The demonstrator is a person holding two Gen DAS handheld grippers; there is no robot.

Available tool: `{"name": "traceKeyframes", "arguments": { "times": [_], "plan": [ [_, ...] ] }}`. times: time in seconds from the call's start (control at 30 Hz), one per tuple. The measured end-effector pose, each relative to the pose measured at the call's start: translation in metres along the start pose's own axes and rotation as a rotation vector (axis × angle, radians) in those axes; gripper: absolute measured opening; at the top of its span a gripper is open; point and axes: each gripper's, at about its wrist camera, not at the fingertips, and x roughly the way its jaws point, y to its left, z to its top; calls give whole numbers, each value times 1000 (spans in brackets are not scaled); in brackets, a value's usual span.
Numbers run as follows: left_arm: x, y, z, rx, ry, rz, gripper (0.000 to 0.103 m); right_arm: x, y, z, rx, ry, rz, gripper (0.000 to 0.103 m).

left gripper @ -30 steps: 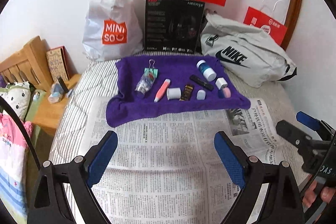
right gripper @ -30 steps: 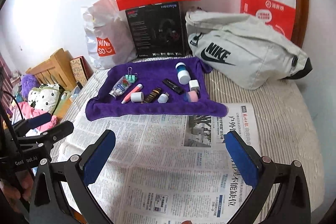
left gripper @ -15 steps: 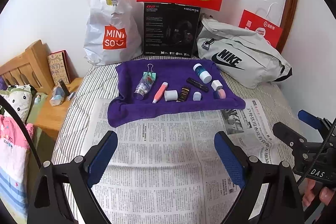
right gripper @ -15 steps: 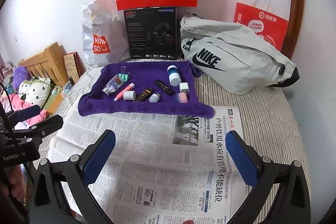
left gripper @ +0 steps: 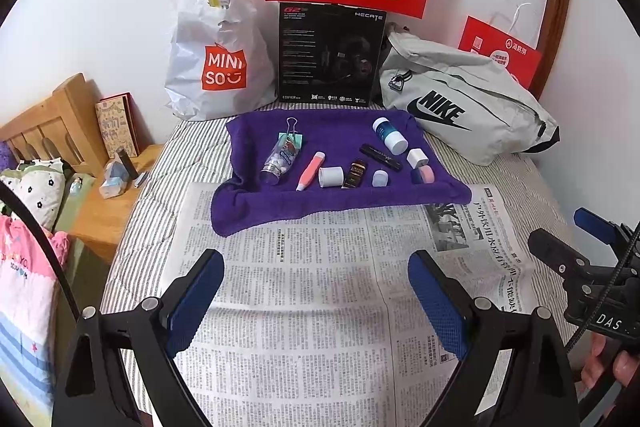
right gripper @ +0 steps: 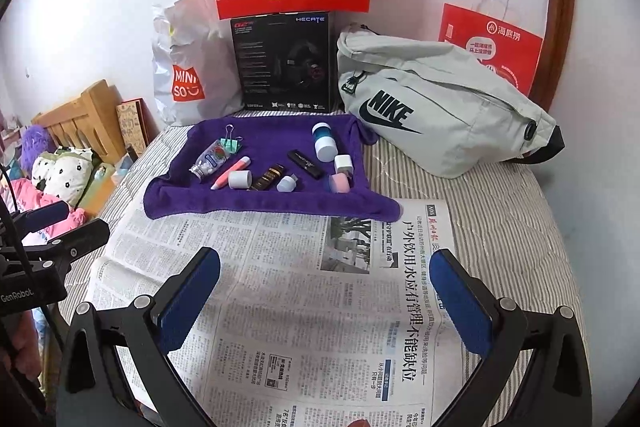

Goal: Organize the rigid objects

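Left wrist view: left gripper (left gripper: 316,301) and right gripper (right gripper: 326,301) hung empty, jaws apart; small light bottles and caps lay well ahead on towel (left gripper: 256,207); likely slippery, grip mid-body.

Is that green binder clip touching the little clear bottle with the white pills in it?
Touching. In the left wrist view the green binder clip sits right against the far end of the clear bottle, with no purple towel visible between them.
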Motion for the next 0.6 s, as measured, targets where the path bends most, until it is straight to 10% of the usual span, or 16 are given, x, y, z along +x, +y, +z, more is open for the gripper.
{"name": "traceKeyframes", "arguments": {
  "times": [0.6],
  "plan": [
    [-1,-9,-3,33,4,17,93,-2,-3,-3,-1,-5,-7,103]
  ]
}}
